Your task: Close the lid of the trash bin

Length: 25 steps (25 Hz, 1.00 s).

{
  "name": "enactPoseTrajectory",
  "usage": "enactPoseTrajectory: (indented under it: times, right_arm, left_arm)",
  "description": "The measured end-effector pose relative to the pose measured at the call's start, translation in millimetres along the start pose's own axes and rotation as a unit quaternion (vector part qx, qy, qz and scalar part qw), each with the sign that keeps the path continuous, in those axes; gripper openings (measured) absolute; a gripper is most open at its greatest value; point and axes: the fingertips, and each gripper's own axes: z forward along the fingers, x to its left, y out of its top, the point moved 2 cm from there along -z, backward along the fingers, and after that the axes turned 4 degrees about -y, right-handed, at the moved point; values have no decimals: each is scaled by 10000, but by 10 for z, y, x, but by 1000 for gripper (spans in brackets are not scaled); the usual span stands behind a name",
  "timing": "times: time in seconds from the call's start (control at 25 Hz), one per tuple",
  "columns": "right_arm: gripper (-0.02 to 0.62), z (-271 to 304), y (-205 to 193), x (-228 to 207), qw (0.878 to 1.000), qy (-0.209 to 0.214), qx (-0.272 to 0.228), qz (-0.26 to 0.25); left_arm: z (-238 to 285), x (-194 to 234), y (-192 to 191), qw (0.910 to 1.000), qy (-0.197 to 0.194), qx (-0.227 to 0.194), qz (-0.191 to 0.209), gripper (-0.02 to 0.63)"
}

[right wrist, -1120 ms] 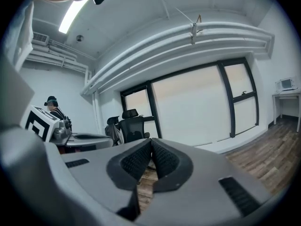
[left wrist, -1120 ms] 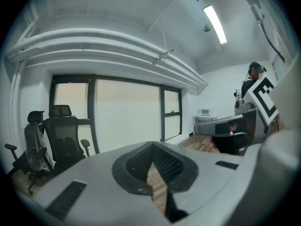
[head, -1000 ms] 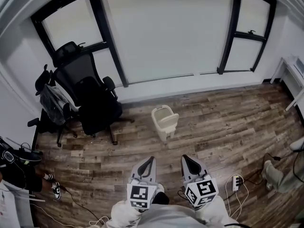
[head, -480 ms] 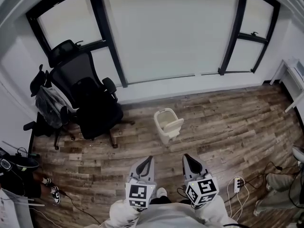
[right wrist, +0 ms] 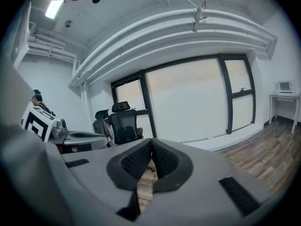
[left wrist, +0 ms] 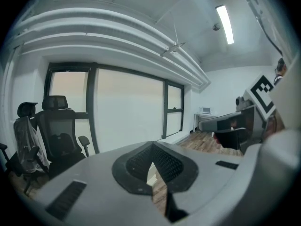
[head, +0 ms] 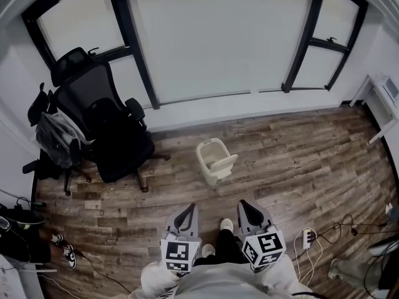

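A small cream trash bin (head: 214,161) stands on the wooden floor in the head view, its lid (head: 224,166) hanging open at its near right side. Both grippers are held low, close to the person's body and well short of the bin. My left gripper (head: 187,208) is shut with nothing in it, and my right gripper (head: 245,207) is shut and empty too. In the left gripper view a sliver of the bin (left wrist: 151,173) shows through the gap below the meeting tips (left wrist: 152,145). In the right gripper view the tips (right wrist: 151,141) meet over bare floor.
A black office chair (head: 109,126) with clothes draped on it stands left of the bin, by the window wall (head: 206,42). A power strip and cables (head: 307,238) lie on the floor at the lower right. A white table (head: 381,95) stands at the far right.
The view has shifted: the bin and chair sit slightly higher and further left in the frame. A shoe now shows between the two grippers. Both grippers stay shut.
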Motion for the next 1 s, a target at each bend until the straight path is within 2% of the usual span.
enactPoseTrajectory:
  times: [0.24,0.6,1.0]
  right_arm:
    - [25,402,6,-264,9999,102,83,106]
    - [25,1183,301,-1125,9994,195,121,270]
    - [25,1730,335,-1770,9983,344,288,382]
  left_arm:
    - [435,130,5,9998,88,166,14,8]
    - [1535,165,315,9993,148,327,137,8]
    - [2298,258,381,9979,428,491,52,8]
